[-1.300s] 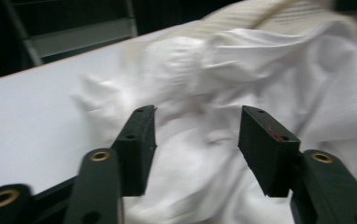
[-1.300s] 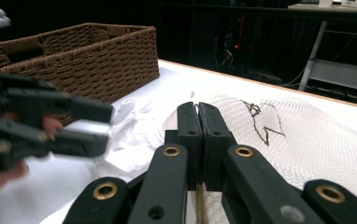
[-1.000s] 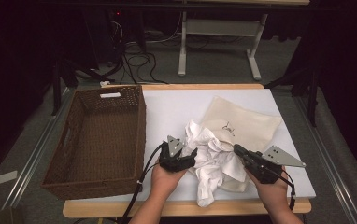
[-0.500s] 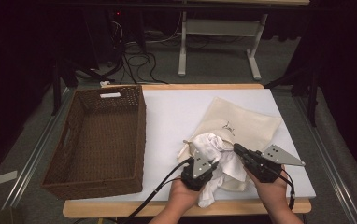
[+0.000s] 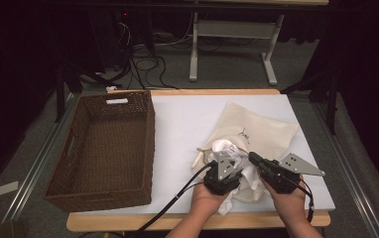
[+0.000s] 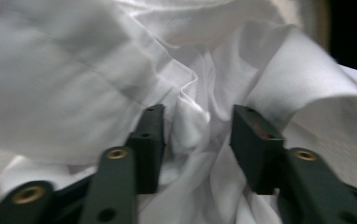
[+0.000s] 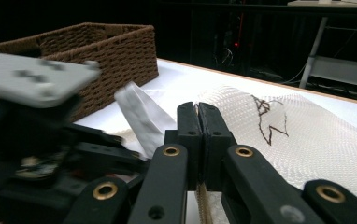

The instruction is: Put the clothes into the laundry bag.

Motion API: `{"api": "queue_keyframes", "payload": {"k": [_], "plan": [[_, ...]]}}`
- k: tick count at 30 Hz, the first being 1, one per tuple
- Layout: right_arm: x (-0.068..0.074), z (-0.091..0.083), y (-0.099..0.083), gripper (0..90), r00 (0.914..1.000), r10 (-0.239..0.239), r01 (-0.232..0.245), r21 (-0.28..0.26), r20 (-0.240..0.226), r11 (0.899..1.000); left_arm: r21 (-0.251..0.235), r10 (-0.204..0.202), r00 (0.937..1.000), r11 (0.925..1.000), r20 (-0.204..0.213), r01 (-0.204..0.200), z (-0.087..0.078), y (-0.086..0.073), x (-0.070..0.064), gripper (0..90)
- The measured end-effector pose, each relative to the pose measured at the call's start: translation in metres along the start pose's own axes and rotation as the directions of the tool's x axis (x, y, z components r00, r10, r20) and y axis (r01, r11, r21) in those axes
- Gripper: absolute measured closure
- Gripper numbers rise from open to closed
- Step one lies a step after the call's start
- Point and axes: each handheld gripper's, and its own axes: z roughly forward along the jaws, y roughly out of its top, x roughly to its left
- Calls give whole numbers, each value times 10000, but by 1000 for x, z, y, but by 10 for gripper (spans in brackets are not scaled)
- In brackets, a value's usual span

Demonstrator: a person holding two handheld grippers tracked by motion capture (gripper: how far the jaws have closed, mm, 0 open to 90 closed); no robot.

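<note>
Two claws work at the near right of the tabletop (image 5: 187,119), where we see a white cloth (image 5: 225,148) bunched at the mouth of a cream drawstring bag (image 5: 262,131). Compared with half a second ago, the left claw (image 5: 223,171) sits in much the same spot over the cloth, after crossing there from beside the basket (image 5: 103,144) a second ago. In the left gripper view its jaws stand apart, with folds of the cloth (image 6: 190,116) pushed between them. The right claw (image 5: 259,161) has stayed put at the bag's near edge; in the right gripper view its jaws are pressed together on that cream fabric (image 7: 203,198), beside the printed mark.
</note>
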Motion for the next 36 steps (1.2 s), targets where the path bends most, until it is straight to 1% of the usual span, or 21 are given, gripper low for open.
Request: {"api": "queue_keyframes", "payload": {"k": [1, 5, 6, 9, 11, 14, 17, 18, 19, 20, 21, 22, 23, 25, 26, 27, 28, 29, 30, 34, 36], "plan": [[0, 0, 0, 896, 10000, 0, 0, 0, 0, 10000, -68, 64, 9999, 10000, -79, -64, -7, 0, 1, 526], [0, 0, 0, 896, 10000, 0, 0, -12, 57, 10000, -480, -241, 9996, 9986, -153, 234, -34, -4, 8, 473], [1, 0, 1, 896, 10000, -34, 34, -8, 52, 10000, -553, -171, 9996, 9983, -232, 158, -43, -8, 12, 459], [1, 0, 1, 895, 10000, -19, 19, -11, 41, 10000, -708, -182, 9989, 9974, -440, 151, -51, -12, 16, 413], [1, -1, 1, 895, 10000, -11, 11, -11, 38, 10000, -1052, -586, 9962, 9931, -637, 517, -57, -11, 24, 394], [2, 0, 1, 896, 10000, -34, 34, 4, 57, 10000, -1481, -1149, 9889, 9839, -939, 1002, -54, -2, 39, 291], [3, 0, 1, 895, 10000, -84, 84, -3, 28, 10000, -1372, -1722, 9824, 9773, -721, 1613, -35, 8, 56, 192], [4, 1, 1, 896, 9999, -107, 107, 22, 2, 9999, -1187, -1957, 9796, 9747, -458, 1892, -22, 13, 64, 192], [4, 2, 1, 895, 10000, -64, 64, 35, -22, 10000, -1204, -2016, 9795, 9725, -58, 1994, -17, 13, 65, 272], [4, 2, 1, 896, 10000, -96, 96, 33, -12, 9999, -1287, -1956, 9806, 9723, 103, 1953, -14, 12, 64, 409], [4, 2, 1, 896, 10000, -96, 96, 33, -12, 9999, -1287, -1956, 9806, 9723, 103, 1953, -14, 12, 64, 529], [4, 3, 1, 896, 9999, -146, 146, 17, -20, 9999, -1368, -1858, 9826, 9734, -42, 1835, -13, 11, 60, 529], [3, 3, 1, 896, 9999, -112, 112, 17, -40, 9999, -1510, -1852, 9827, 9712, 69, 1841, -13, 9, 56, 656], [2, 3, 1, 896, 10000, -62, 63, 29, -36, 10000, -1495, -1576, 9874, 9767, -122, 1540, -15, 7, 44, 866], [2, 3, 1, 896, 10000, -64, 64, 31, -19, 10000, -1547, -914, 9958, 9839, -89, 889, -19, 4, 30, 880], [2, 4, 1, 896, 10000, -66, 66, 24, -26, 10000, -1547, -914, 9958, 9839, -89, 889, -19, 4, 30, 882], [2, 4, 1, 896, 10000, -31, 31, 16, -16, 10000, -1528, -734, 9973, 9856, -27, 722, -20, 3, 24, 884], [2, 4, 2, 896, 10000, -66, 66, 8, -2, 10000, -1310, -446, 9987, 9902, 244, 474, -18, 2, 13, 884], [2, 4, 2, 896, 10000, -66, 66, 8, -2, 10000, -1310, -446, 9987, 9902, 244, 474, -18, 2, 13, 885], [5, 6, 5, 896, 10000, -46, 46, -29, -39, 10000, -489, 177, 9993, 9987, 343, -160, -3, -2, -2, 884], [6, 6, 5, 896, 9999, -61, 60, -52, -106, 10000, -210, 32, 9996, 9998, 287, -26, 5, -2, -3, 880]]}}
